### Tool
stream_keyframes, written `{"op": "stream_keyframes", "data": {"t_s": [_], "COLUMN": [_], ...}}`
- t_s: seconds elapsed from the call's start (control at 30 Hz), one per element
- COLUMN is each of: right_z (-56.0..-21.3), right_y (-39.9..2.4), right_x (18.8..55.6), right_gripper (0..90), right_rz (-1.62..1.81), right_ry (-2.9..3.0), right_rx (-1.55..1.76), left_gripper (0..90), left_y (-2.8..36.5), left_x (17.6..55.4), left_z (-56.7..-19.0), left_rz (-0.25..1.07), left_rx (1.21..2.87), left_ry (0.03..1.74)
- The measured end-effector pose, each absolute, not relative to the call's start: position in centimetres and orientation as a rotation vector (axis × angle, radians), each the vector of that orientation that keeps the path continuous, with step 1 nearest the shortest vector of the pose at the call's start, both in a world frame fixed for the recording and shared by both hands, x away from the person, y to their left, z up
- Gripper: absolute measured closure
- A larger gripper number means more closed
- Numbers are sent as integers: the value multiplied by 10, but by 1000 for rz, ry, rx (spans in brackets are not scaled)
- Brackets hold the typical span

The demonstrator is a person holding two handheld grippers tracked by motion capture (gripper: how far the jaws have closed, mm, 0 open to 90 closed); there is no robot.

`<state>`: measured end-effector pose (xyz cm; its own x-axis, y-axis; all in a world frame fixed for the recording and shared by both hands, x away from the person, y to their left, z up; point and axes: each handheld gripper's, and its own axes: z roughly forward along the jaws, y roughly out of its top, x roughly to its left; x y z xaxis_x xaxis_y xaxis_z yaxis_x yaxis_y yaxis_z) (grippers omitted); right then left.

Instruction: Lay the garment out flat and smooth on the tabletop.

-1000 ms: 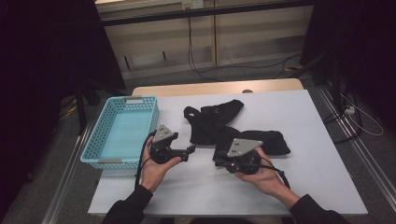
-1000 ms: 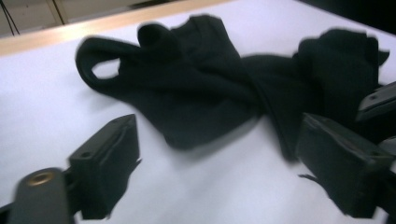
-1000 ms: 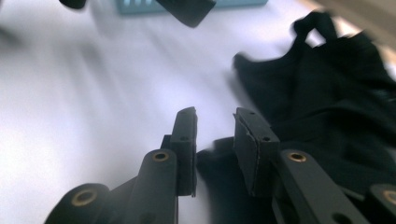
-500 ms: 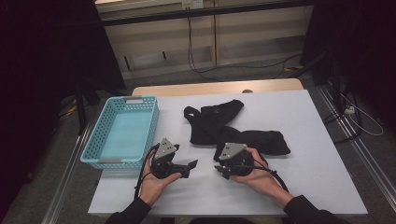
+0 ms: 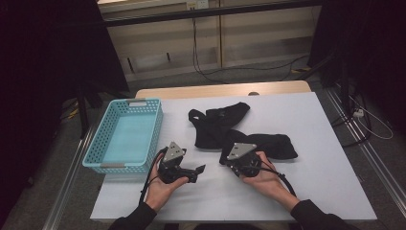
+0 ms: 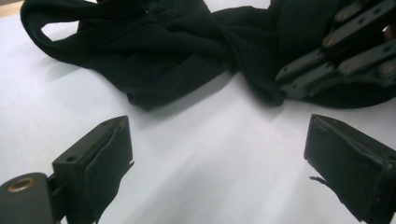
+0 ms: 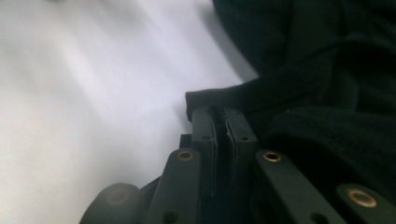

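Black clothing lies crumpled on the white table, a far piece (image 5: 218, 124) and a near piece (image 5: 273, 143). My right gripper (image 5: 226, 162) sits at the near piece's left end. In the right gripper view its jaws (image 7: 218, 112) have just been closing and now stand together, pinching the edge of the black cloth (image 7: 299, 70). My left gripper (image 5: 197, 173) is low over bare table, left of the clothing and pointing right. Its jaws (image 6: 219, 135) stand wide apart with nothing between them, and the cloth (image 6: 154, 60) lies just beyond.
A light blue plastic basket (image 5: 158, 129) stands on the table's left side, close to my left hand. The table's front edge runs just below both hands. Cables cross the floor behind the table, and dark stands flank it.
Both hands have come down and a little nearer the table's front edge. The left gripper now points right toward the clothing. The right gripper stays at the cloth's left end.
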<state>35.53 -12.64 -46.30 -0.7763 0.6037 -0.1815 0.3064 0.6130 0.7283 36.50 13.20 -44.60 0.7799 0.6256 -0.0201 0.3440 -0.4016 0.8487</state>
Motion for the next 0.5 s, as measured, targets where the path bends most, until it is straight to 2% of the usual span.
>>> {"op": "stream_keyframes", "data": {"t_s": [0.17,0.27,0.5], "right_z": [-439,-422,-396], "right_y": [-137,-147,-170], "right_x": [354,354,361], "right_gripper": [852,851,848], "right_rz": [1130,1182,1246], "right_ry": [2353,2292,2168], "right_rx": [745,741,787], "left_gripper": [84,119,265], "left_y": [130,126,109], "left_x": [365,364,362], "left_z": [-446,-445,-443], "left_rz": [378,359,303], "left_rx": [2022,2026,2053], "left_ry": [733,729,672]}}
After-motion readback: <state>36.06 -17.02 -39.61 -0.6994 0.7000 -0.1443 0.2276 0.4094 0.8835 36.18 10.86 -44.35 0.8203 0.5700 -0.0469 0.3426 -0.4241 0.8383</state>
